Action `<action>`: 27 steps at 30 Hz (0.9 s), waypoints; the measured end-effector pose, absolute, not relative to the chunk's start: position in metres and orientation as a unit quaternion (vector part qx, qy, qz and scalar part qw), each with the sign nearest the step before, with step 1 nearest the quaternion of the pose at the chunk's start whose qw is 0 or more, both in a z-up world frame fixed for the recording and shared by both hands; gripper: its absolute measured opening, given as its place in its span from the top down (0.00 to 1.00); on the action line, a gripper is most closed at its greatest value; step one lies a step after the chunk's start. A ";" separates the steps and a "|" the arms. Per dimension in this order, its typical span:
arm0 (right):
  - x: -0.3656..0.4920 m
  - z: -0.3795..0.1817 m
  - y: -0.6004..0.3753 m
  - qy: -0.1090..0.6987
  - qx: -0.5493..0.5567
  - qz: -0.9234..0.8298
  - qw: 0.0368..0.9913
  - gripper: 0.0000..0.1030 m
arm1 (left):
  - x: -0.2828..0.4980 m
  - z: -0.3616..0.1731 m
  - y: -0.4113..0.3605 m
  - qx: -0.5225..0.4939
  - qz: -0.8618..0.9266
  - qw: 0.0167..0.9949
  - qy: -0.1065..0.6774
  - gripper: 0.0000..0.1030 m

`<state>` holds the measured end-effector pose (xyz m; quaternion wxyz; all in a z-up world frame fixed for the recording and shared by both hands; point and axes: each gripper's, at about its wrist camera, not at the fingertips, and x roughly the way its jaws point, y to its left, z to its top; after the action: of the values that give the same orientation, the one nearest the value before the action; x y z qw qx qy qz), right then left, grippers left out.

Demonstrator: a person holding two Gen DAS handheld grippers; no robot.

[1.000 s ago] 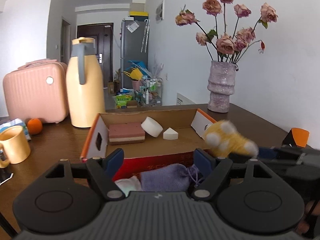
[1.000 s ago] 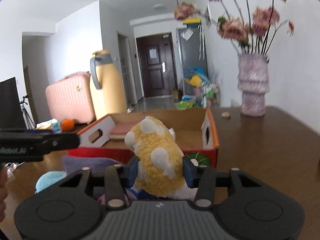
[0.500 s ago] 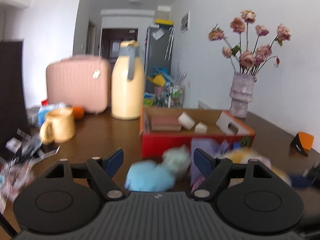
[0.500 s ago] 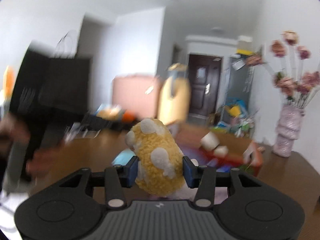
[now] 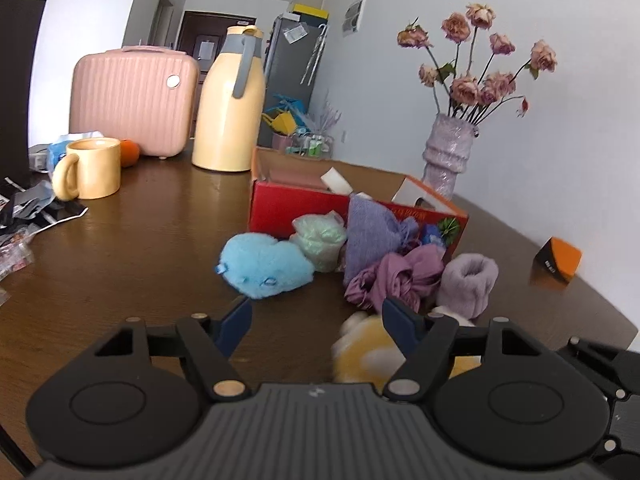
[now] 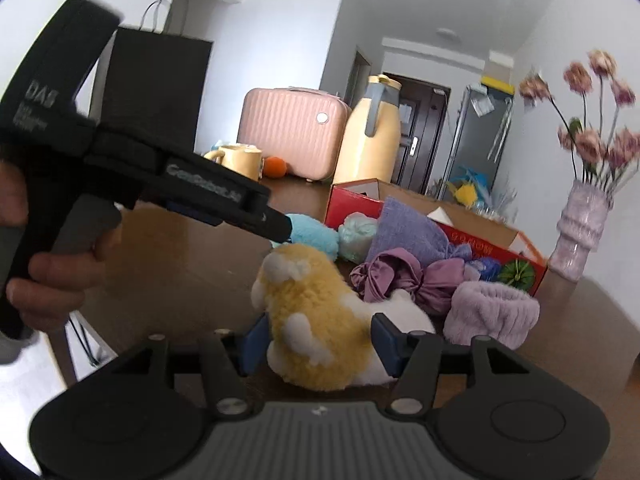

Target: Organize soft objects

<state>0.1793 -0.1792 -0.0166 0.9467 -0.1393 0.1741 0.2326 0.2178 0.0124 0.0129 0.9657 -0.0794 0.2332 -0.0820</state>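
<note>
The yellow-and-white plush (image 6: 316, 320) lies on the brown table (image 6: 192, 264) between the fingers of my right gripper (image 6: 320, 340). Its jaws are opening and the pads no longer squeeze it. In front of the red cardboard box (image 5: 296, 204) sits a pile: a blue plush (image 5: 266, 264), a pale green bundle (image 5: 320, 240), a purple knit pouch (image 5: 372, 236), a mauve cloth (image 5: 396, 280) and a lilac fluffy band (image 5: 468, 280). My left gripper (image 5: 318, 320) hovers before the pile, jaws closing slightly over bare table. The yellow plush (image 5: 368, 352) shows blurred beside its right finger.
A pink case (image 5: 132, 100), a yellow thermos (image 5: 228, 112), a yellow mug (image 5: 92, 168) and an orange (image 5: 130, 152) stand at the back left. A vase of dried roses (image 5: 448, 156) is at the back right, a small orange-black box (image 5: 556, 260) at the right. Papers (image 5: 24, 216) litter the left edge.
Both grippers pulled back from the box towards the near side of the pile. The right one brought the yellow plush down to the table and widened its jaws around it.
</note>
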 end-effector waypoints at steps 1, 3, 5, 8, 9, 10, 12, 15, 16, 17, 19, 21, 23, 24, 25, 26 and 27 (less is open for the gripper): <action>0.180 -0.016 -0.183 0.177 -0.129 0.235 0.947 0.46 | 0.218 0.014 0.014 -0.085 -0.085 0.966 0.231 0.29; 0.181 -0.016 -0.189 0.184 -0.112 0.232 0.949 0.46 | 0.221 0.015 0.013 -0.089 -0.093 0.966 0.225 0.33; 0.184 -0.017 -0.195 0.191 -0.097 0.224 0.951 0.46 | 0.230 0.015 0.008 -0.088 -0.097 0.965 0.226 0.46; 0.189 -0.017 -0.203 0.200 -0.073 0.216 0.953 0.46 | 0.247 0.009 0.001 -0.091 -0.111 0.958 0.249 0.57; 0.189 -0.017 -0.205 0.202 -0.067 0.214 0.953 0.46 | 0.253 0.006 -0.002 -0.090 -0.108 0.953 0.267 0.59; 0.189 -0.017 -0.208 0.205 -0.060 0.217 0.953 0.46 | 0.254 0.002 -0.003 -0.090 -0.110 0.951 0.276 0.64; 0.189 -0.019 -0.212 0.209 -0.044 0.227 0.950 0.46 | 0.248 -0.001 -0.003 -0.093 -0.115 0.952 0.267 0.68; 0.192 -0.022 -0.212 0.217 -0.025 0.240 0.946 0.46 | 0.242 0.000 -0.004 -0.099 -0.122 0.951 0.267 0.77; 0.192 -0.024 -0.211 0.217 -0.023 0.237 0.947 0.46 | 0.241 0.000 -0.005 -0.098 -0.121 0.951 0.268 0.78; 0.192 -0.024 -0.212 0.218 -0.020 0.231 0.948 0.46 | 0.239 0.001 -0.008 -0.096 -0.122 0.951 0.268 0.78; 0.191 -0.022 -0.222 0.220 -0.005 0.214 0.952 0.46 | 0.233 0.004 -0.012 -0.094 -0.126 0.949 0.272 0.76; 0.188 -0.022 -0.240 0.224 0.016 0.191 0.955 0.46 | 0.225 0.009 -0.016 -0.101 -0.140 0.943 0.285 0.70; 0.188 -0.022 -0.262 0.221 0.044 0.157 0.961 0.46 | 0.215 0.011 -0.025 -0.110 -0.169 0.932 0.301 0.61; 0.192 -0.022 -0.272 0.221 0.061 0.142 0.963 0.44 | 0.211 0.010 -0.032 -0.111 -0.188 0.926 0.306 0.61; 0.196 -0.022 -0.280 0.220 0.076 0.129 0.964 0.44 | 0.208 0.008 -0.041 -0.109 -0.202 0.922 0.311 0.61; 0.201 -0.023 -0.286 0.220 0.089 0.116 0.964 0.44 | 0.207 0.006 -0.052 -0.102 -0.216 0.920 0.311 0.61; 0.205 -0.022 -0.290 0.220 0.097 0.106 0.965 0.44 | 0.208 0.003 -0.062 -0.094 -0.225 0.919 0.311 0.61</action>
<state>0.2045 -0.2904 -0.0224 0.9649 0.0968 0.2203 0.1055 0.2082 -0.0621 0.0035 0.9185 -0.0941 0.3110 -0.2253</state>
